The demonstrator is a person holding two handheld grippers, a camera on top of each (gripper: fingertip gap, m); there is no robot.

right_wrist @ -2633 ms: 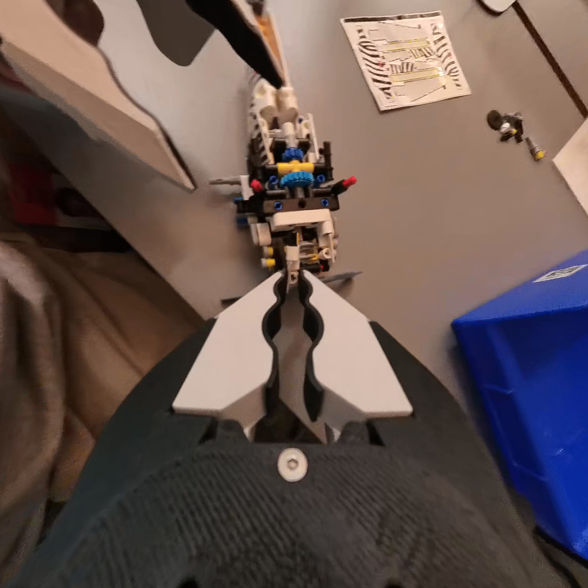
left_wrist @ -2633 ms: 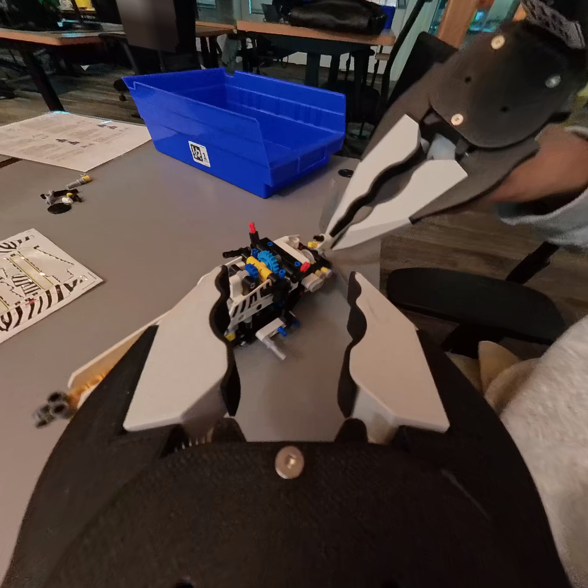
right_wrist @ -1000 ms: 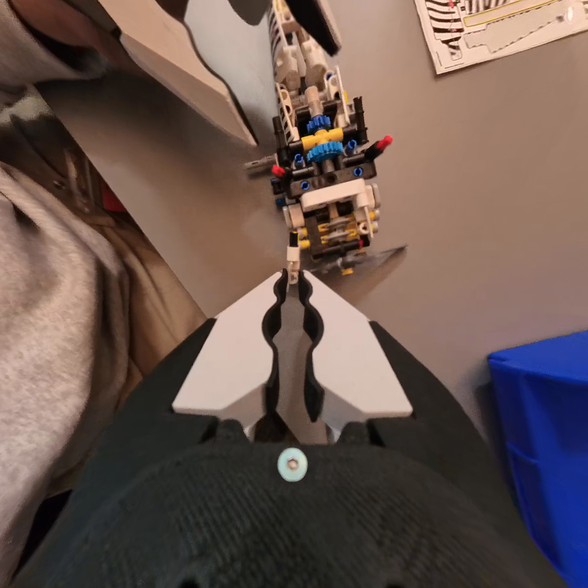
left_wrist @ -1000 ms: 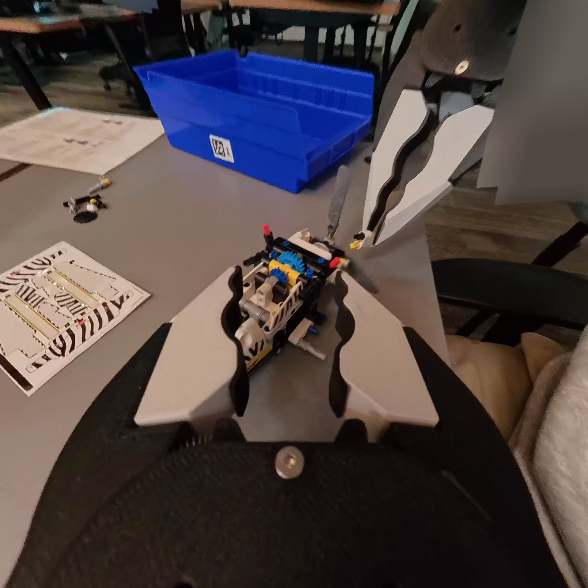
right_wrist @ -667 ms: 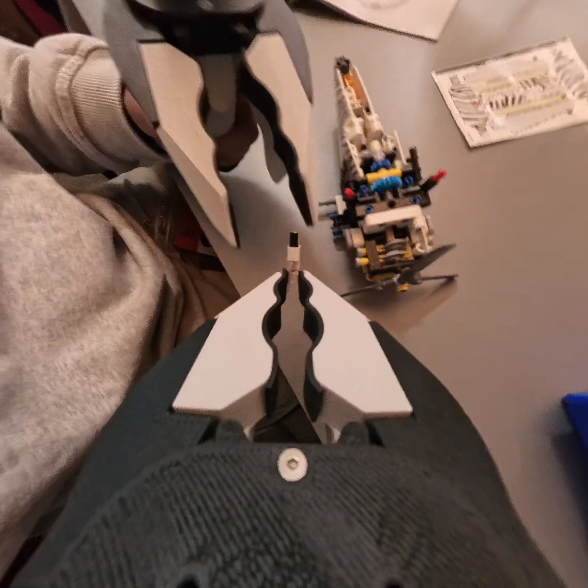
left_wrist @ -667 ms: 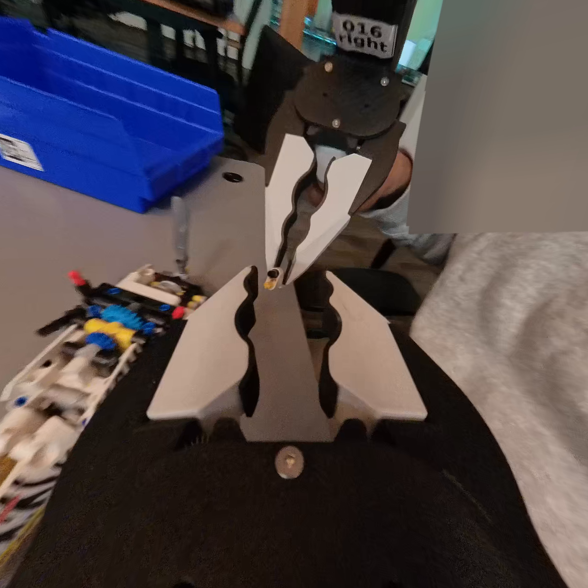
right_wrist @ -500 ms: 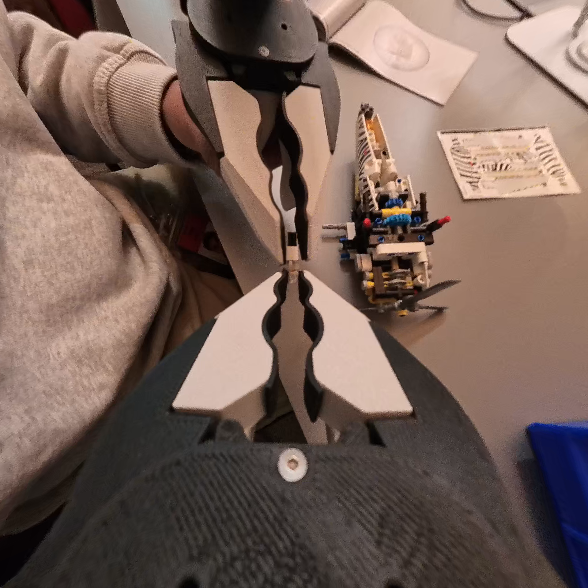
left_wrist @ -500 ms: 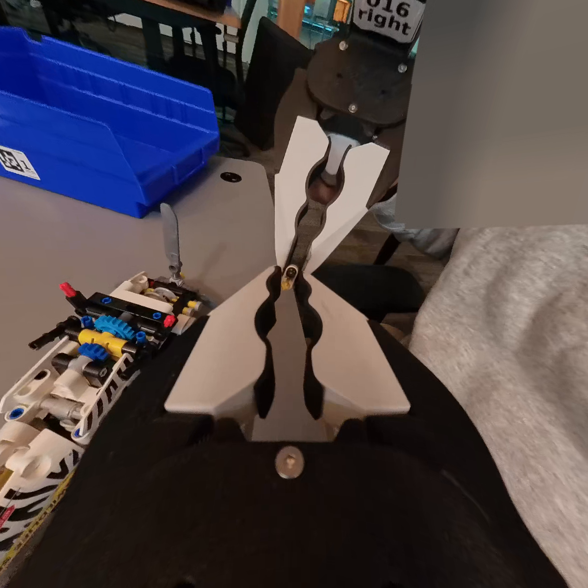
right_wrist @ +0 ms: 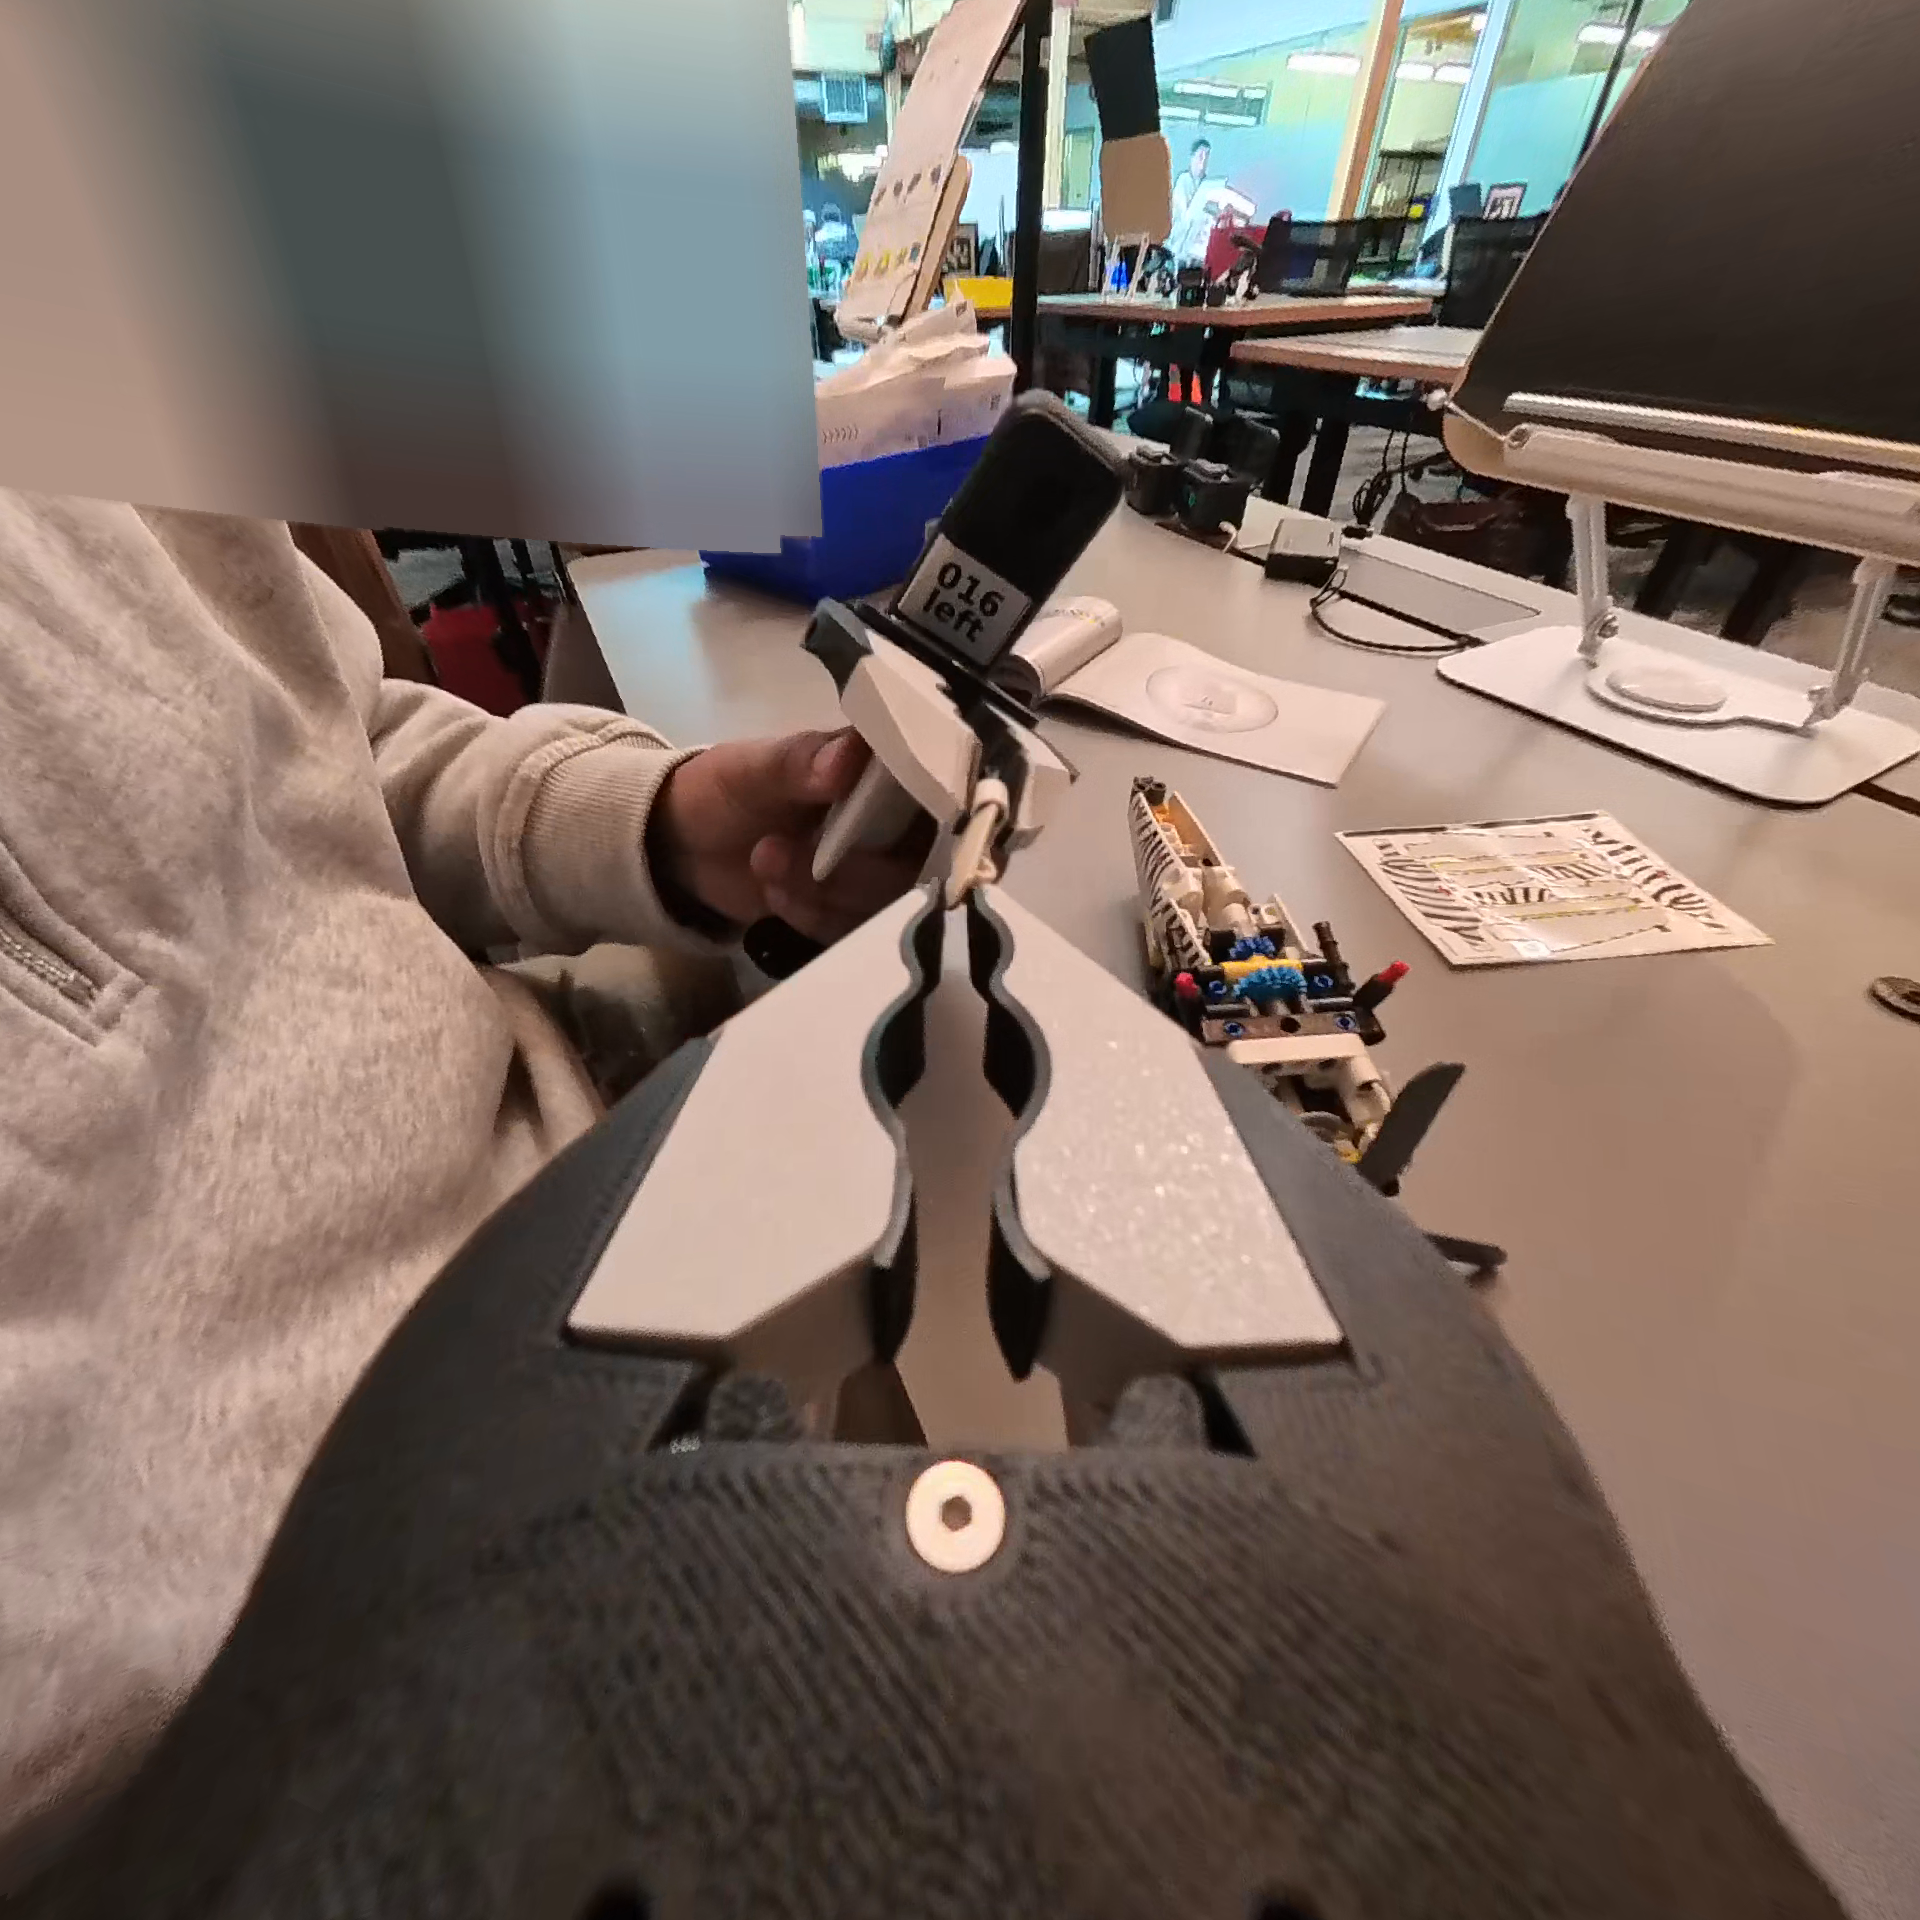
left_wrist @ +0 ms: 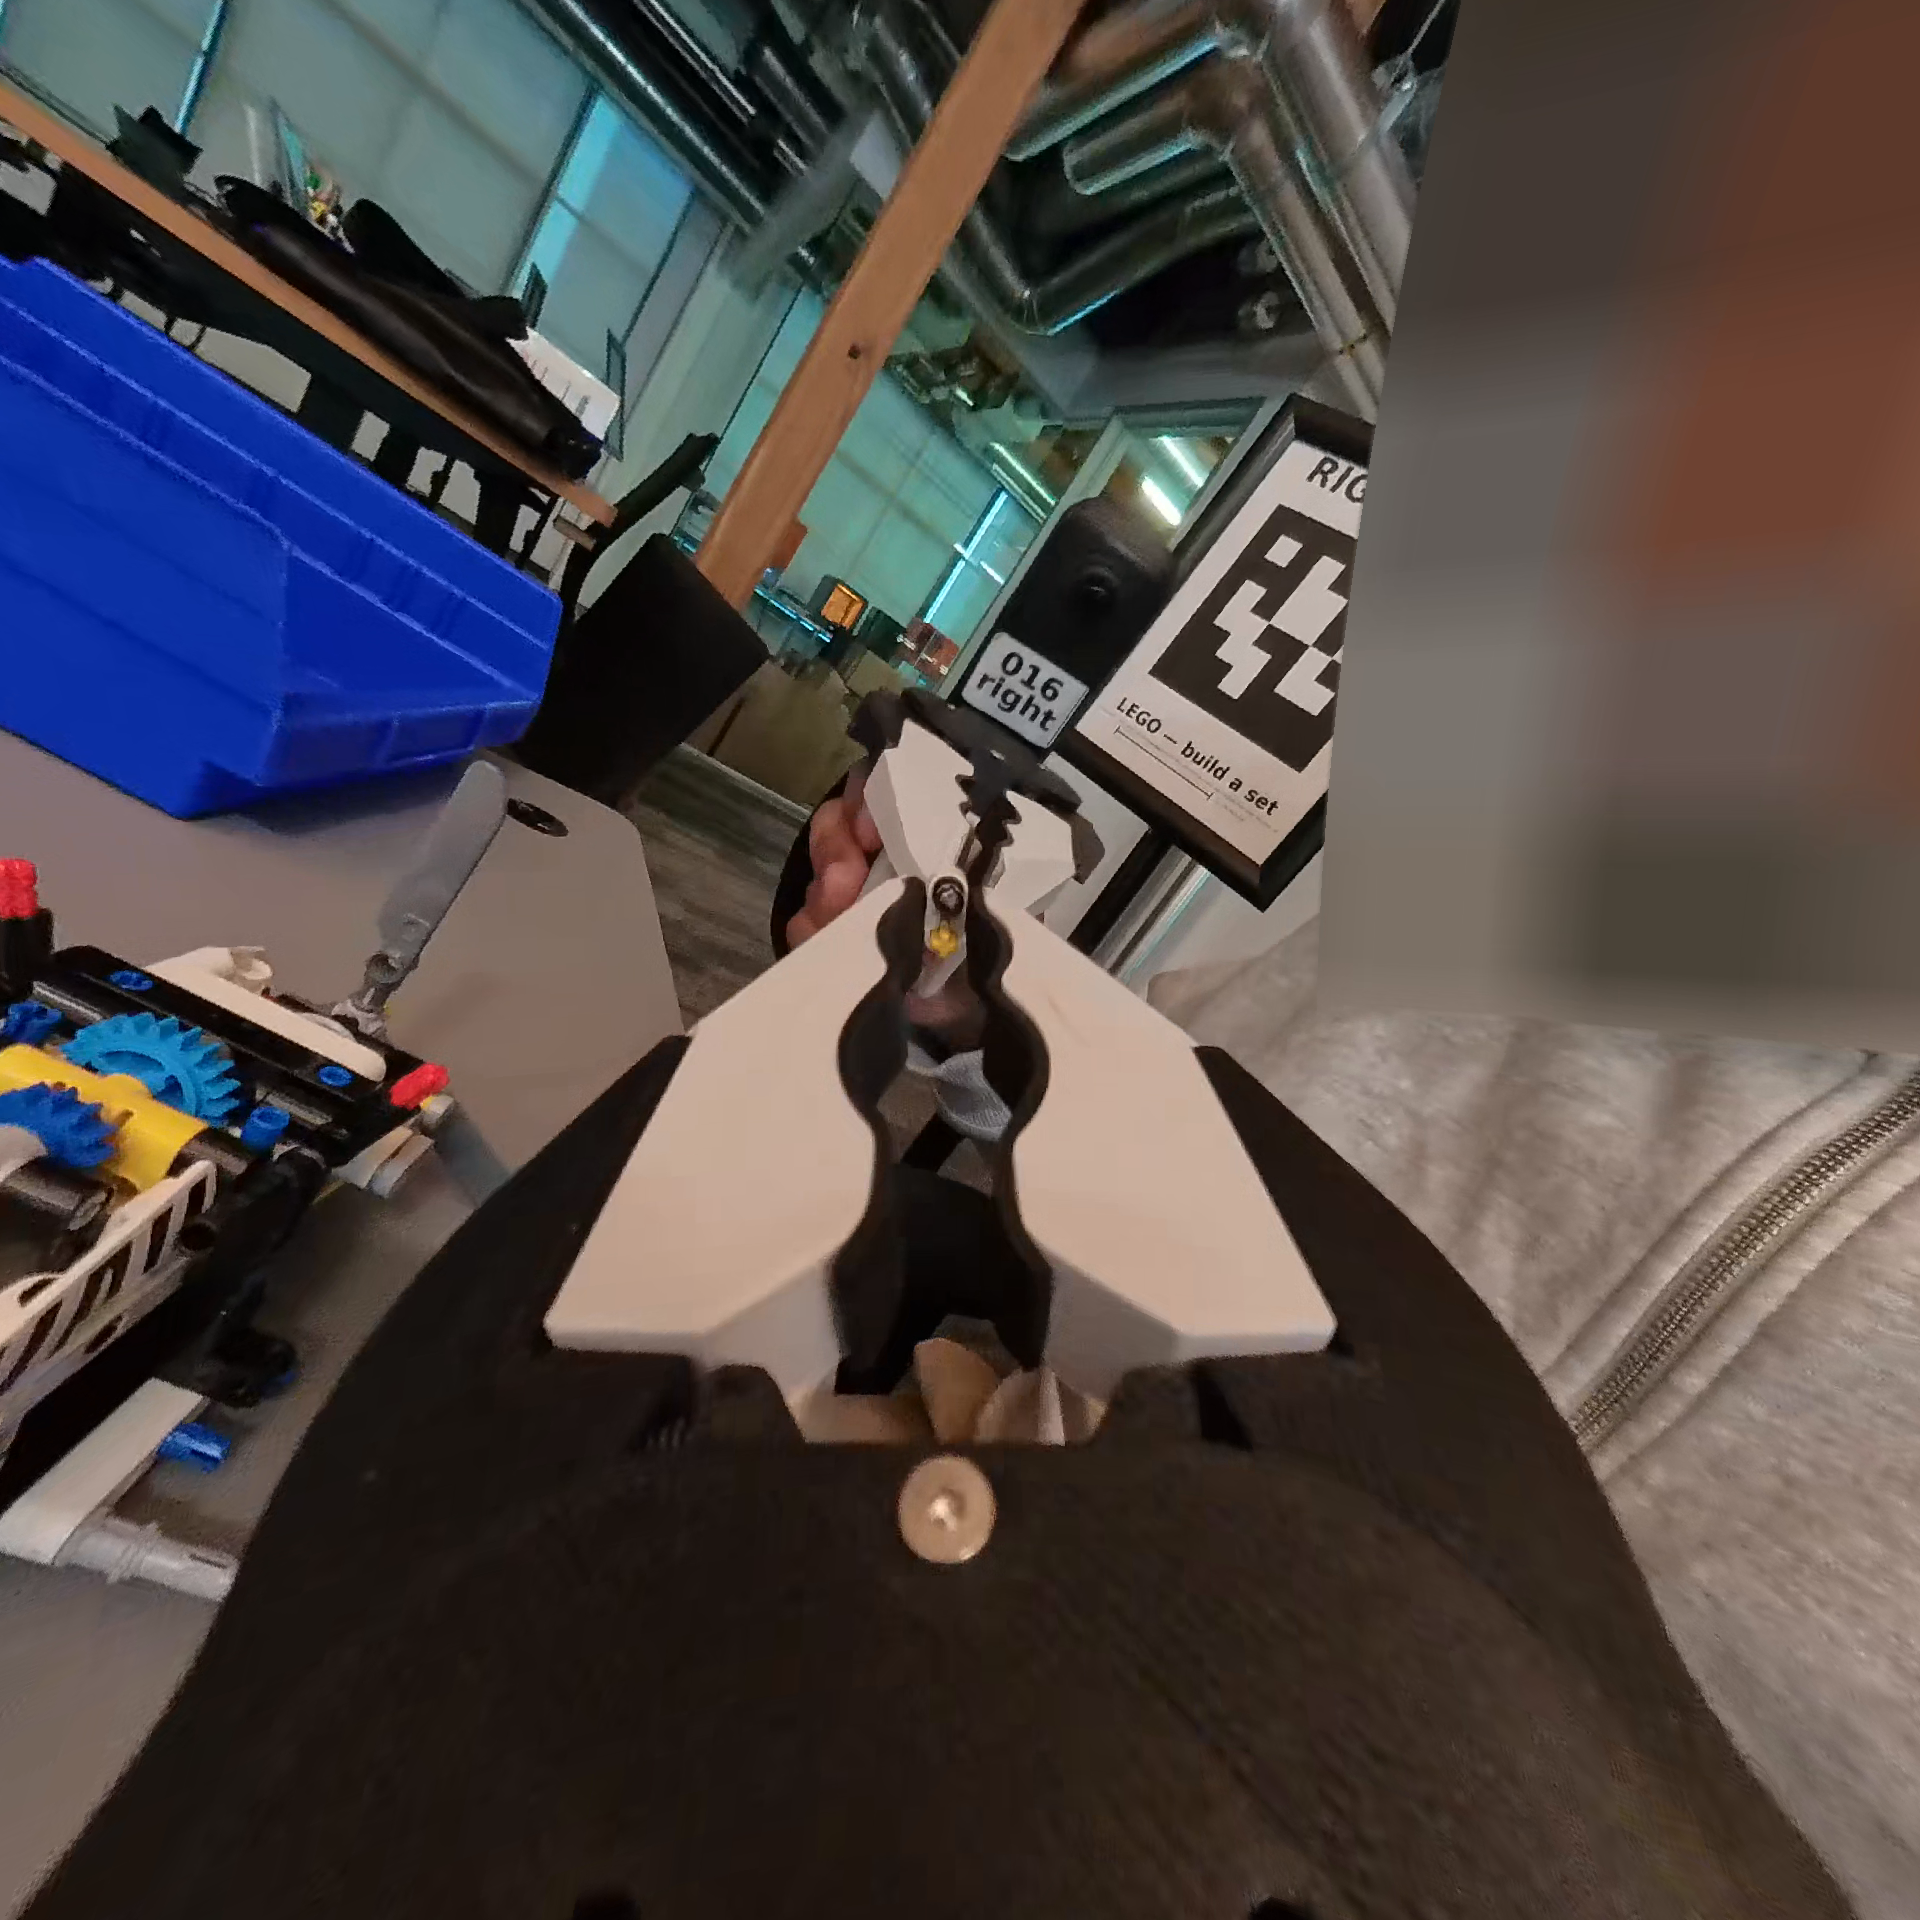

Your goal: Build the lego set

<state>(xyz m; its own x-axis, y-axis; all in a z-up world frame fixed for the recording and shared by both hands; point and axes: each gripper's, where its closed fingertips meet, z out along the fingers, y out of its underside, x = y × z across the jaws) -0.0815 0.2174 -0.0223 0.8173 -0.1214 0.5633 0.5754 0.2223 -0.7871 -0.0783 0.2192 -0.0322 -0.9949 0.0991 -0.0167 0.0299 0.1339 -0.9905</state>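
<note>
A small white lego pin (right_wrist: 981, 828) with a yellow and black end (left_wrist: 943, 923) is held in the air between both grippers, which meet tip to tip. My left gripper (left_wrist: 945, 902) is shut on one end; it also shows in the right wrist view (right_wrist: 961, 774). My right gripper (right_wrist: 957, 896) is shut on the other end; it also shows in the left wrist view (left_wrist: 982, 826). The half-built lego model (right_wrist: 1242, 961), white with zebra stripes, blue gears and a grey propeller (right_wrist: 1405, 1124), lies on the grey table (right_wrist: 1610, 1299), to the left in the left wrist view (left_wrist: 156, 1101).
A blue bin (left_wrist: 229, 592) stands at the back of the table. A zebra sticker sheet (right_wrist: 1538, 883), an open booklet (right_wrist: 1205, 707) and a laptop stand (right_wrist: 1683, 717) lie beyond the model. The person's grey sweater (right_wrist: 208, 935) is close behind the grippers. My left and right fingertips are right by each other. About 10 cm separates my right fingertips from the grey propeller (right_wrist: 1405, 1124). It is also in sight in the left wrist view (left_wrist: 451, 845).
My left gripper left the model, swung right and closed on the pin that my right gripper pulled away from it. Both grippers rose off the table with the pin.
</note>
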